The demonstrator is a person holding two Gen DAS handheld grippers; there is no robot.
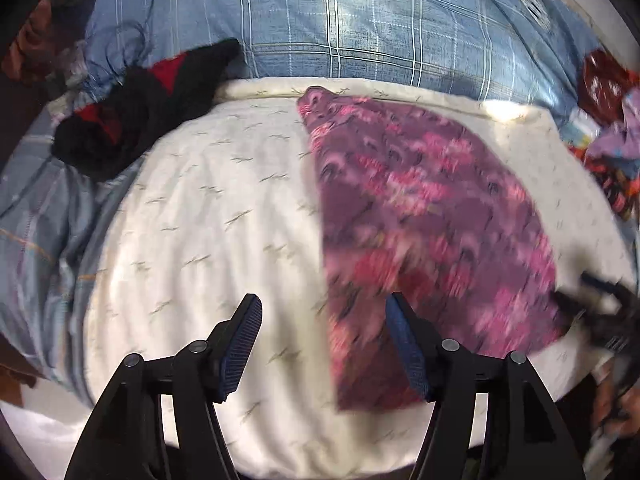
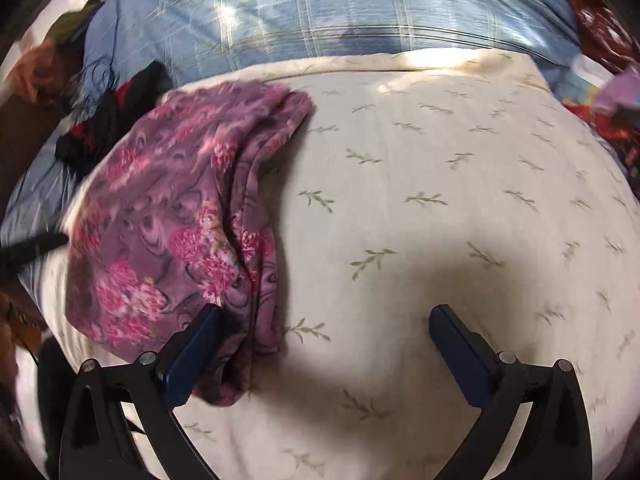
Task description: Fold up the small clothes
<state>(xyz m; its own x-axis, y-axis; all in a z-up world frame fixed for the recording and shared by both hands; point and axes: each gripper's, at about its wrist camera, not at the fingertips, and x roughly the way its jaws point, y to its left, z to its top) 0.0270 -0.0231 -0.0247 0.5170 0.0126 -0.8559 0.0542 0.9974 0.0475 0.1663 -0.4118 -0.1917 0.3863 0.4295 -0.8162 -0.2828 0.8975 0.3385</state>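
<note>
1. Nearest in the left wrist view, the left gripper [image 1: 322, 334] is seen with its jaws spread and nothing between them; its right finger overlaps the near edge of the purple floral garment [image 1: 420, 216], though contact cannot be told.
2. In the right wrist view, the right gripper [image 2: 326, 340] is seen spread wide over bare cloth, with only its own shadow between the jaws; its left finger lies against the garment's near folded end [image 2: 180, 224].
3. The garment is laid flat on a cream quilted pad [image 1: 208, 216] printed with small green sprigs, which serves as the working surface. In the left wrist view it reaches from the pad's near edge almost to its far edge, on the right half. In the right wrist view [image 2: 440, 200] it is bunched in long folds on the pad's left side.
4. Beyond the pad's far left corner, a black and red garment [image 1: 132, 120] is seen crumpled, partly on the pad and partly on the bedding.
5. Behind the pad's far edge, a blue checked bed cover [image 1: 360, 32] is spread across the whole width.
6. At the far right, past the pad's right edge, a heap of mixed coloured clothes [image 1: 612, 120] is visible, too blurred for single pieces to be told.
</note>
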